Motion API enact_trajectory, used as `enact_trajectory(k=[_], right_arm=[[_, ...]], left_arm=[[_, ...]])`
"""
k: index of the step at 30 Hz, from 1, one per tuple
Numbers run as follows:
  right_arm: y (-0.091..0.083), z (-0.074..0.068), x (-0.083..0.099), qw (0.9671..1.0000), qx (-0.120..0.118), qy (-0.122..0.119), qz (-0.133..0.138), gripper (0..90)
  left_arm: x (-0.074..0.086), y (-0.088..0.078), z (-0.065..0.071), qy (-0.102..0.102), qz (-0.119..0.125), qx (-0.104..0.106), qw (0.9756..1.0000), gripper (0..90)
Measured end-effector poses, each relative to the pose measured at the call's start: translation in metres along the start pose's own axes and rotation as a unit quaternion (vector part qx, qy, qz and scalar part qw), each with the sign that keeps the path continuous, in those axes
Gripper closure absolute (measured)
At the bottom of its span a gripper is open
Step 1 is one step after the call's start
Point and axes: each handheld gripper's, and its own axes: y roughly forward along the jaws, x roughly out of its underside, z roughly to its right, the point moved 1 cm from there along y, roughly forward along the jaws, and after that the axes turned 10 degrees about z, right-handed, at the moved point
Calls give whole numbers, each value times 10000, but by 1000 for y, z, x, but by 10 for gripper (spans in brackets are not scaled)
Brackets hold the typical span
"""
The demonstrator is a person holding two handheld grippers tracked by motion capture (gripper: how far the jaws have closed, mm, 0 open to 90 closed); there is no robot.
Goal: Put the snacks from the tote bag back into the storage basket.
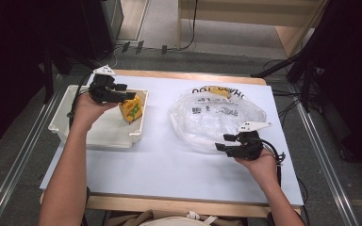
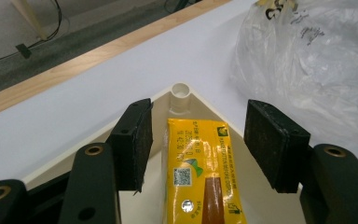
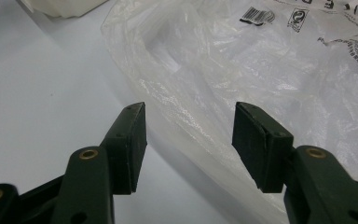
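Observation:
A yellow carton (image 1: 130,111) (image 2: 203,172) leans in the far right corner of the white bin (image 1: 75,126) (image 2: 182,93). My left gripper (image 1: 133,96) (image 2: 198,140) hovers over that corner, open, its pads on either side of the carton without touching it. A crumpled clear plastic bag (image 1: 217,115) (image 3: 261,70) with black print lies on the middle of the white table top. My right gripper (image 1: 219,147) (image 3: 189,144) is at the bag's near edge, open, with the thin plastic rim lying between its jaws.
The white sheet (image 1: 160,160) covers the table, with a wooden edge (image 1: 179,75) showing at the far side. Something yellow (image 1: 219,91) shows at the bag's far end. Cables and stands lie on the floor beyond the table.

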Motion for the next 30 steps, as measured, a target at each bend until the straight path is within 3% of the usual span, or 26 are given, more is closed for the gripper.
enact_trajectory(k=[12,18,24,30], right_arm=[[4,0,-4,10000,-49,-71,20,457],[8,-1,-7,9999,-103,-82,39,457],[13,-1,-11,9998,-151,-132,30,458],[15,-1,-13,9997,-198,-162,21,458]], left_arm=[[5,-23,-8,-251,30,-101,9996,456],[9,-33,-8,-283,24,-182,9994,478],[18,-40,-5,-190,-92,-273,9994,563],[33,-44,2,-280,-27,-182,9994,719]])
